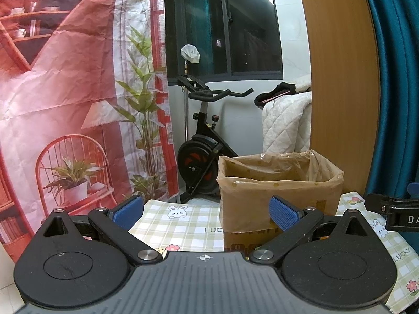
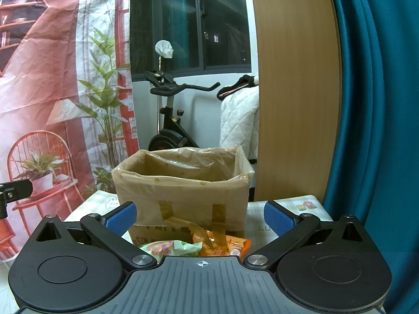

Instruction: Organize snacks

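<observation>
Crowding the lined box (image 2: 183, 183), two snack packets (image 2: 222, 244) lie against its front.

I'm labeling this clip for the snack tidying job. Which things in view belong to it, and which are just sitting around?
Part of the job:
- lined cardboard box
- orange snack packet
- green snack packet
- left tool and right tool, both open and holding nothing

Just lying about:
- exercise bike
- quilted blanket
- printed backdrop
- teal curtain
</observation>
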`<state>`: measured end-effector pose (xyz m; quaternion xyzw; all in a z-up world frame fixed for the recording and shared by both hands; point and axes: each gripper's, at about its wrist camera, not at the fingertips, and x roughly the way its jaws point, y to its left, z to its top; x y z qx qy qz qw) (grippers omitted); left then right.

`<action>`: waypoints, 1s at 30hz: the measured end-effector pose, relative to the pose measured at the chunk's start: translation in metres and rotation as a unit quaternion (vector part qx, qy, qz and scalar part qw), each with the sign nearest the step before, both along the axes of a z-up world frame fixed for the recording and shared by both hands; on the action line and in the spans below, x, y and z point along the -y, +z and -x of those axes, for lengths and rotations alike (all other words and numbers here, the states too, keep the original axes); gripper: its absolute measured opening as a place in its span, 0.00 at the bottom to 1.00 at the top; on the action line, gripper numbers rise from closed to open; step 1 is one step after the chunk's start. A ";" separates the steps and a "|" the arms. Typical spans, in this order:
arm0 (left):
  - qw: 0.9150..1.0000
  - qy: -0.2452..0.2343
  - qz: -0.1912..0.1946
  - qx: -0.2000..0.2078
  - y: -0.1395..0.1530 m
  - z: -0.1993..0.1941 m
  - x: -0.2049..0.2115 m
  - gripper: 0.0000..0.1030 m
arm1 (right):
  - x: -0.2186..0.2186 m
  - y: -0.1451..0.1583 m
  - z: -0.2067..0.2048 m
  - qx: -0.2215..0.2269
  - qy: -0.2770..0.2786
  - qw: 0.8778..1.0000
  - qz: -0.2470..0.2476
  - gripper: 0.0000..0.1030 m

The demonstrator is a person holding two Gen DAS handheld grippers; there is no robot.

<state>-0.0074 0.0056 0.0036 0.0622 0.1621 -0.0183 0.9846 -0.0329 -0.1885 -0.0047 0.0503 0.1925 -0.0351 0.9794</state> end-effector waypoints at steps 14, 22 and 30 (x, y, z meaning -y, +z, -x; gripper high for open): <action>1.000 -0.005 0.004 -0.006 -0.002 -0.002 0.000 1.00 | 0.002 -0.002 0.000 -0.001 0.000 1.000 0.000 1.00; 1.000 -0.006 0.007 -0.009 -0.004 -0.002 -0.001 1.00 | 0.004 -0.005 0.000 -0.002 0.000 1.000 0.000 1.00; 1.000 -0.005 0.008 -0.010 -0.005 -0.003 -0.001 1.00 | 0.004 -0.005 0.000 -0.002 0.001 1.000 0.001 1.00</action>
